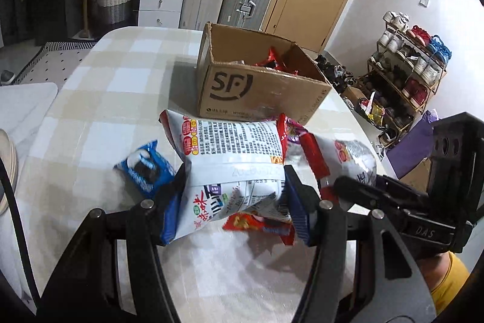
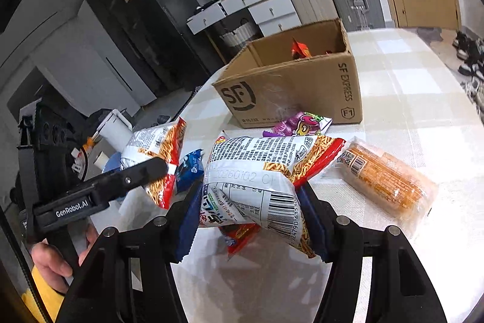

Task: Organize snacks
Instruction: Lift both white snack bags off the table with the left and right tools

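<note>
- While both hands hover over the checked worktop [image 1: 90,99], the SF box [image 1: 257,93] sits open at the back with red packs inside.
- Left gripper [image 1: 233,202]: fingers part-closed, pinching a white noodle bag [image 1: 233,159] off the surface.
- Right gripper [image 2: 251,211]: same deal, clamping its own noodle bag [image 2: 257,171].
- Orange cracker pack [image 2: 390,180], purple pack [image 2: 299,124] and blue cookie pack [image 1: 145,168] lie loose in front of the box.

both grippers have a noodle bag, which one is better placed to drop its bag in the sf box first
Probably the left gripper. In its view the cardboard box sits straight ahead, just beyond its noodle bag. From the right gripper, the box lies farther off, with a purple packet between.
</note>
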The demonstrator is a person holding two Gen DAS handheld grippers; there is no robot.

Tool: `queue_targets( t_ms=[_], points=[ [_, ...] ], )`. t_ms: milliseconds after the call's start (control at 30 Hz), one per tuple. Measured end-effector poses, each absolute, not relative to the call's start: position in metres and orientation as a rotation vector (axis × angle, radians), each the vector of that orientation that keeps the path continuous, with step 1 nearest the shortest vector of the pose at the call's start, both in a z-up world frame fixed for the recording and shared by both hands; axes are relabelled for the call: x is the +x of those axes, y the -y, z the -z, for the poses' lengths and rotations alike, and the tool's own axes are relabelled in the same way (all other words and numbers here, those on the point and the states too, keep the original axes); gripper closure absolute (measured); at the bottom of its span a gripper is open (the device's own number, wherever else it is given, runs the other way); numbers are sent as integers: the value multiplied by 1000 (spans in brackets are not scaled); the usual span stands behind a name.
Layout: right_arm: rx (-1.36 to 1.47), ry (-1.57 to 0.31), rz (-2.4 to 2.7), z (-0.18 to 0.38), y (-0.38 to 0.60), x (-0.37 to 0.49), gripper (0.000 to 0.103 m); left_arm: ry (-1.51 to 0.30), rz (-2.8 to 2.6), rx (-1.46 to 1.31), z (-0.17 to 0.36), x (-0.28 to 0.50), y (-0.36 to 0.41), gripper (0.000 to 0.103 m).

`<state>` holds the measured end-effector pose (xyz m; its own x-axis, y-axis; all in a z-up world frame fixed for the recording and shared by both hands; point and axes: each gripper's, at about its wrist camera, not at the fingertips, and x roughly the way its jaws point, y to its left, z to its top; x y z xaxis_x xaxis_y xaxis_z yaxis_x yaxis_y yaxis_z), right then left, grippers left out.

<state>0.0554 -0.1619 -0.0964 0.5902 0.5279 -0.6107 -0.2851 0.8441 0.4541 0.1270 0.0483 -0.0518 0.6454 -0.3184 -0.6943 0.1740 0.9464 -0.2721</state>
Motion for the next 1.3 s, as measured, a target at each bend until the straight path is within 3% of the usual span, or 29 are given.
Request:
queue_targets(
  t_ms=[367, 1300],
  points=[
    [271, -764, -456, 93, 159, 24, 41, -730, 290, -99, 51, 76, -39, 46],
    [320, -737, -388, 87, 167, 28, 41, -753, 325, -208, 53, 86, -48, 46]
  ],
)
